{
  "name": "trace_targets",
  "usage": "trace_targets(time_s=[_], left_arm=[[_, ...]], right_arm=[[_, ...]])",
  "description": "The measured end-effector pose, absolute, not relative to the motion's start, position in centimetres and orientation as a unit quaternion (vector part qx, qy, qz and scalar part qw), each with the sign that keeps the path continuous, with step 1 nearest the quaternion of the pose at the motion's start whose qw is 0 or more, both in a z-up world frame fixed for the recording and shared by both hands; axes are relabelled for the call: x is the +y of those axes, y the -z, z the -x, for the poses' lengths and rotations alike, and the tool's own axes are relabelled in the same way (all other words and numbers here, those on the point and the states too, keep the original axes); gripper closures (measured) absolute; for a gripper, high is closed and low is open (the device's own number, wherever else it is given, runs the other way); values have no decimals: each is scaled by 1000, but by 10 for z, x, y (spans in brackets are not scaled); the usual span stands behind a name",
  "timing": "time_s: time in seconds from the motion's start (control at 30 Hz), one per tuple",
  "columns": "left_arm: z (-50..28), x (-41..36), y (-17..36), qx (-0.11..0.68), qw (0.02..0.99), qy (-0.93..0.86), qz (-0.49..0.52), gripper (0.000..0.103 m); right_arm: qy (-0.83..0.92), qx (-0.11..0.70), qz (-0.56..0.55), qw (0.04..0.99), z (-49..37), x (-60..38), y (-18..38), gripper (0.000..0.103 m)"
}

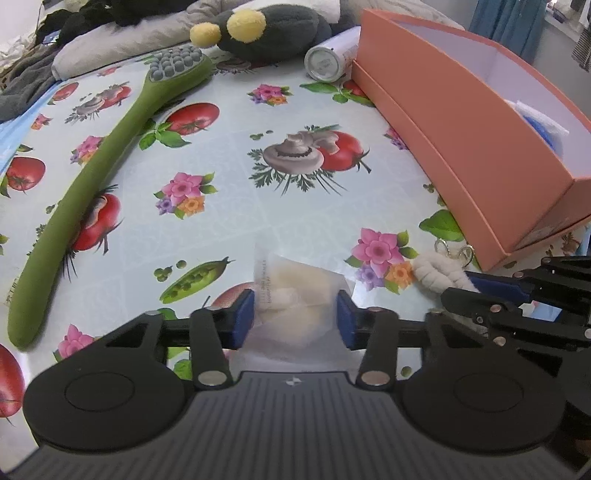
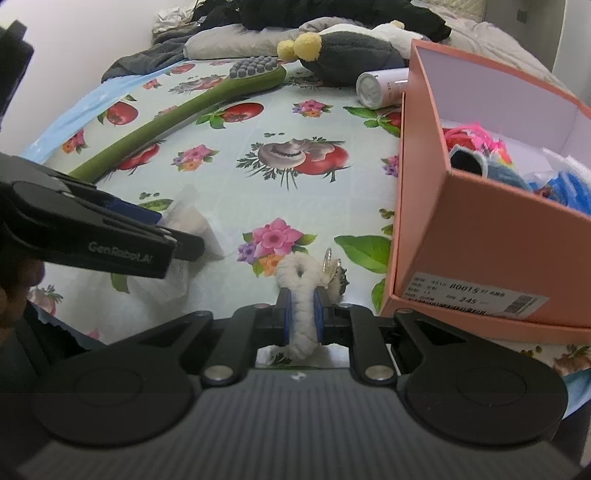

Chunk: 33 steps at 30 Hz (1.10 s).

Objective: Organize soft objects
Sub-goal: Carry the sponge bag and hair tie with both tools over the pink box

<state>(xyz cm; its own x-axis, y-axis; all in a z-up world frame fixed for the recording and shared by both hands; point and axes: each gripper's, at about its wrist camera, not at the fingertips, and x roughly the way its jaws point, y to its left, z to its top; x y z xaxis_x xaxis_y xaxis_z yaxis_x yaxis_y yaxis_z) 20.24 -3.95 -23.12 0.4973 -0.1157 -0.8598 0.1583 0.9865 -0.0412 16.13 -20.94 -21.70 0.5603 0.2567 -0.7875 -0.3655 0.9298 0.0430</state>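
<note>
The white plush lies on the table just beside the box and is pinched mid-body by the right tongs. It is judged light and squashy, best held at its thick middle. The left tongs flank a crinkly clear bag, probably slippery; whether their pads press it cannot be told. Bright soft bits already lie in the box.

ahead of fingers: bare tablecloth, open | right: orange box wall blocks | left: green brush lies across | far: bottle, plush toy
</note>
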Motion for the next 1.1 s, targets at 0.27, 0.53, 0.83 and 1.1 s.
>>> trace_targets(time_s=[0.27,0.53,0.83,1.1], left_arm=[[-197,-30,212,479,875,68,2,85],[-182,-24,183,452,890,63,18,88],[-158,-15,128,405,911,51,47,88],[-131,-11,72,352,930,50,87,88]], right_arm=[[-178,419,66,888,-160,-204,200,91],[-182,396,61,898,-157,-199,176,91],[-189,351,53,916,-149,-198,129,91],[-198,294,44,934,-129,-204,72,91]])
